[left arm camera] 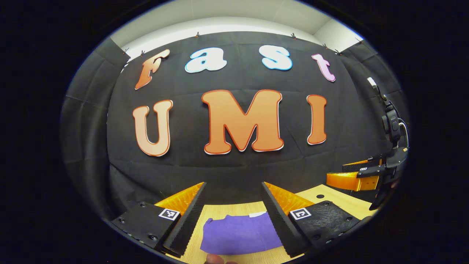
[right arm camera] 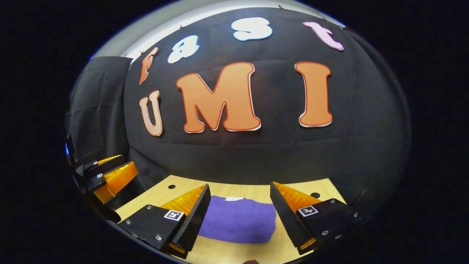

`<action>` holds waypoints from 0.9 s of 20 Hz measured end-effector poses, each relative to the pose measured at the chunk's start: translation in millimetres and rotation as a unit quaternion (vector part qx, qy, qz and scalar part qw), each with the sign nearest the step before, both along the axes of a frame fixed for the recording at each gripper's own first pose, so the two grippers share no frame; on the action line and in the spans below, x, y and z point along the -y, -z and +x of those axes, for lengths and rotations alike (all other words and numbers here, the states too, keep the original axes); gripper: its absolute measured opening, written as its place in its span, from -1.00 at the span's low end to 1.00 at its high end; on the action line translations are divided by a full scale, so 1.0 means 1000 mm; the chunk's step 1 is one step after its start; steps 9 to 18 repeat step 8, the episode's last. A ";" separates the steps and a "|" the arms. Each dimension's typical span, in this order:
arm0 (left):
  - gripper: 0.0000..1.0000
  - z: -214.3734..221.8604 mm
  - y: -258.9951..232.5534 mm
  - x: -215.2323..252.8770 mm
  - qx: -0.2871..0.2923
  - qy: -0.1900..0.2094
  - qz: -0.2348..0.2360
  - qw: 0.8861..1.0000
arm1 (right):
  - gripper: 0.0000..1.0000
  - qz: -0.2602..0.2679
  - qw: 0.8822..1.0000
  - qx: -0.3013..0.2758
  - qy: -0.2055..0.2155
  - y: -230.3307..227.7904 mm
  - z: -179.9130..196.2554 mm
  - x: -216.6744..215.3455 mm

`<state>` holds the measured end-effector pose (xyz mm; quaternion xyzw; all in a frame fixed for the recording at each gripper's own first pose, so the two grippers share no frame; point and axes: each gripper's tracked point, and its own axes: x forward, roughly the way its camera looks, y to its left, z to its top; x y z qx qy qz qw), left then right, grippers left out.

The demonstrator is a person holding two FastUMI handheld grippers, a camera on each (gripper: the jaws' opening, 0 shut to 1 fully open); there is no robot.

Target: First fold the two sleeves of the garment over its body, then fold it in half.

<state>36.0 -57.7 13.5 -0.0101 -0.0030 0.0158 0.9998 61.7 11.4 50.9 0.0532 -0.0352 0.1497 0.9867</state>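
Both the left gripper (left arm camera: 232, 205) and right gripper (right arm camera: 240, 209) hover with jaws spread, empty, above the compact purple cloth garment (right arm camera: 238, 222) on the wooden table (right arm camera: 322, 190), near its far edge.

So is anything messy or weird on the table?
Nothing stands out. The purple cloth garment lies flat on the light wooden table in a compact, folded-looking shape, with a white tag at its far edge. Both tongs hover open above it, holding nothing.

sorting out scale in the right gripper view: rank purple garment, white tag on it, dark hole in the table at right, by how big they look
1. purple garment, by far the largest
2. white tag
3. dark hole

The last two look nearly alike, so their order is unsure.
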 end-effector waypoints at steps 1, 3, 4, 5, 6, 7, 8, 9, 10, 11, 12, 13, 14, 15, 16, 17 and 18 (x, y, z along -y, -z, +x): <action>0.89 -0.011 -0.006 -0.001 0.008 -0.007 0.001 1.000 | 0.92 -0.005 1.000 0.008 0.001 -0.001 -0.009 0.002; 0.90 -0.029 -0.014 0.004 0.018 -0.009 -0.004 1.000 | 0.93 -0.012 1.000 0.004 -0.003 0.008 -0.027 0.001; 0.90 -0.035 -0.014 0.007 0.019 -0.009 -0.007 1.000 | 0.94 -0.012 1.000 0.006 -0.006 0.008 -0.037 -0.001; 0.89 -0.043 -0.013 0.009 0.013 -0.009 -0.009 1.000 | 0.93 -0.012 1.000 0.009 -0.012 0.009 -0.048 -0.002; 0.89 -0.051 -0.011 0.011 0.009 -0.012 -0.010 1.000 | 0.93 -0.013 1.000 0.011 -0.014 0.013 -0.056 -0.002; 0.89 -0.060 -0.009 0.012 0.005 -0.016 -0.009 1.000 | 0.93 -0.014 1.000 0.011 -0.016 0.017 -0.064 -0.002; 0.89 -0.066 -0.007 0.017 0.004 -0.016 -0.009 1.000 | 0.93 -0.015 1.000 0.012 -0.020 0.020 -0.072 -0.002; 0.89 -0.066 -0.007 0.017 0.004 -0.016 -0.009 1.000 | 0.93 -0.015 1.000 0.012 -0.020 0.020 -0.072 -0.002; 0.89 -0.066 -0.007 0.017 0.004 -0.016 -0.009 1.000 | 0.93 -0.015 1.000 0.012 -0.020 0.020 -0.072 -0.002; 0.89 -0.066 -0.007 0.017 0.004 -0.016 -0.009 1.000 | 0.93 -0.015 1.000 0.012 -0.020 0.020 -0.072 -0.002; 0.89 -0.066 -0.007 0.017 0.004 -0.016 -0.009 1.000 | 0.93 -0.015 1.000 0.012 -0.020 0.020 -0.072 -0.002; 0.89 -0.066 -0.007 0.017 0.004 -0.016 -0.009 1.000 | 0.93 -0.015 1.000 0.012 -0.020 0.020 -0.072 -0.002; 0.89 -0.066 -0.007 0.017 0.004 -0.016 -0.009 1.000 | 0.93 -0.015 1.000 0.012 -0.020 0.020 -0.072 -0.002; 0.89 -0.066 -0.007 0.017 0.004 -0.016 -0.009 1.000 | 0.93 -0.015 1.000 0.012 -0.020 0.020 -0.072 -0.002; 0.89 -0.066 -0.007 0.017 0.004 -0.016 -0.009 1.000 | 0.93 -0.015 1.000 0.012 -0.020 0.020 -0.072 -0.002; 0.89 -0.066 -0.007 0.017 0.004 -0.016 -0.009 1.000 | 0.93 -0.015 1.000 0.012 -0.020 0.020 -0.072 -0.002; 0.89 -0.066 -0.007 0.017 0.004 -0.016 -0.009 1.000 | 0.93 -0.015 1.000 0.012 -0.020 0.020 -0.072 -0.002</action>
